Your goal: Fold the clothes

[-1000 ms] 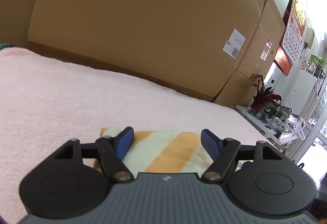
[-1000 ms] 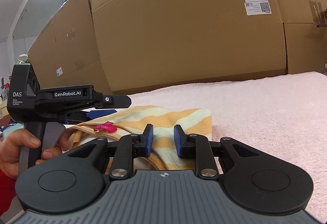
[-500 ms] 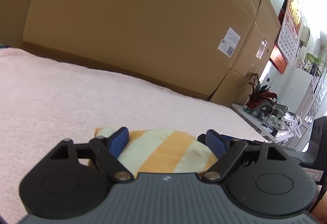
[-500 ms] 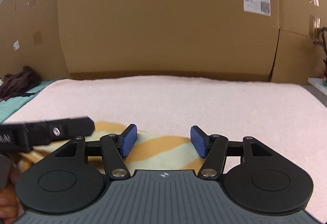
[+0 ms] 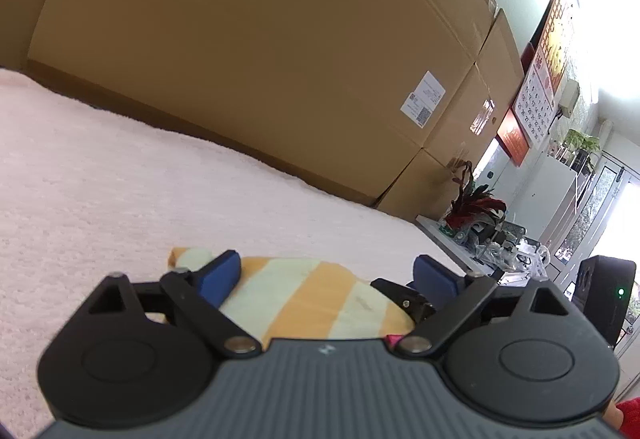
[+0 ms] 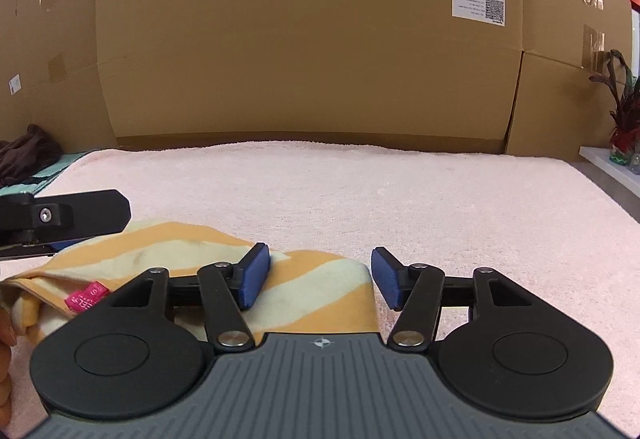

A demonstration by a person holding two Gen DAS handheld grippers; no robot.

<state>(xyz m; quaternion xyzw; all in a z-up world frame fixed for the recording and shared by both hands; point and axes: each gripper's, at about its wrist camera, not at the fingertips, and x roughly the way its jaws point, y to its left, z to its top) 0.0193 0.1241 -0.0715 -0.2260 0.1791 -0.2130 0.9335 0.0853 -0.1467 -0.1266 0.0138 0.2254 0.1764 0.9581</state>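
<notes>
A folded garment with orange and pale cream stripes [image 5: 304, 299] [image 6: 192, 255] lies on the pink towel surface [image 5: 100, 183] [image 6: 400, 195]. Its pink label [image 6: 86, 295] shows at the near left edge in the right wrist view. My left gripper [image 5: 326, 273] stands open just above the garment, blue pads wide apart. My right gripper [image 6: 320, 277] is open too, over the garment's right end, nothing held between its pads. The left gripper's black body [image 6: 64, 217] reaches in from the left in the right wrist view; the right gripper's black finger tip [image 5: 400, 297] shows in the left wrist view.
Large cardboard boxes [image 6: 304, 39] [image 5: 260, 59] wall off the far side of the towel. A dark garment [image 6: 24, 153] lies at the far left. A white shelf with a red-leaved plant [image 5: 476, 203] and clutter stands at the right. A person's fingers [image 6: 5, 335] show at the left edge.
My right gripper has opened, from nearly shut a second ago to wide apart, and swung to face the boxes. The left gripper stayed open and drew back slightly over the garment.
</notes>
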